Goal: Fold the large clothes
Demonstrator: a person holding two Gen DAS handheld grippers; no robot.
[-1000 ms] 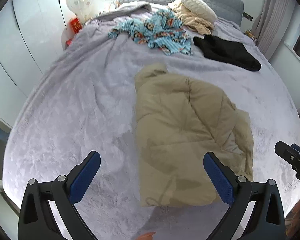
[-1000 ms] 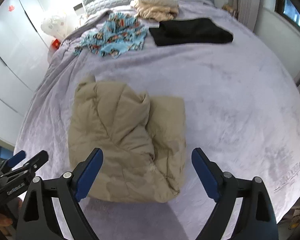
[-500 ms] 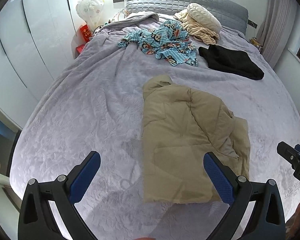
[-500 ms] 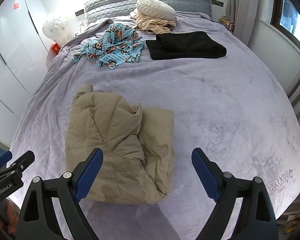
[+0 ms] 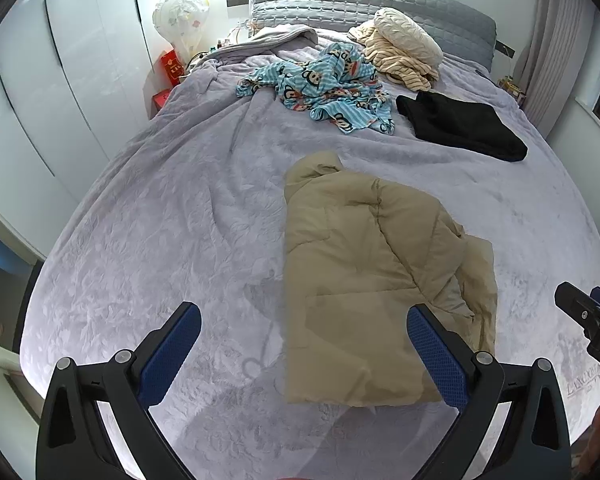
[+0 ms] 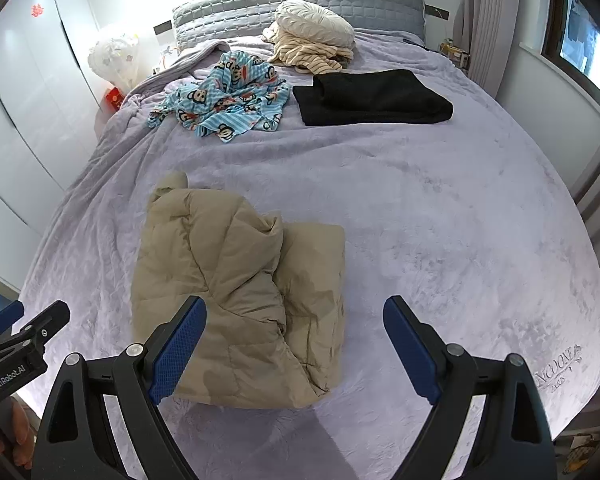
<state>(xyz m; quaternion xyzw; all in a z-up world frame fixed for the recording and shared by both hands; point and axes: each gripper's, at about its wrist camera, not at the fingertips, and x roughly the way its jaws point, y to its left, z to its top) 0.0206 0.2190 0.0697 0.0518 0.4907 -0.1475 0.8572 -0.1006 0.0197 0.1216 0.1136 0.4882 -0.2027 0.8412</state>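
The tan jacket point(image 5: 372, 280) lies folded on the bed point(image 5: 180, 220), near its front edge. Left claw point(image 5: 304, 348) and right claw point(image 6: 294, 344) hover above it, both spread and empty. This fold looks finished; next probably comes reaching for the blue garment point(image 6: 228, 100).

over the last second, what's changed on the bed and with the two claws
Both claws pulled up and back from the folded tan jacket, so more of the bed shows. The left claw and right claw stayed wide open and empty. The jacket, the blue monkey-print garment and the folded black garment did not move.
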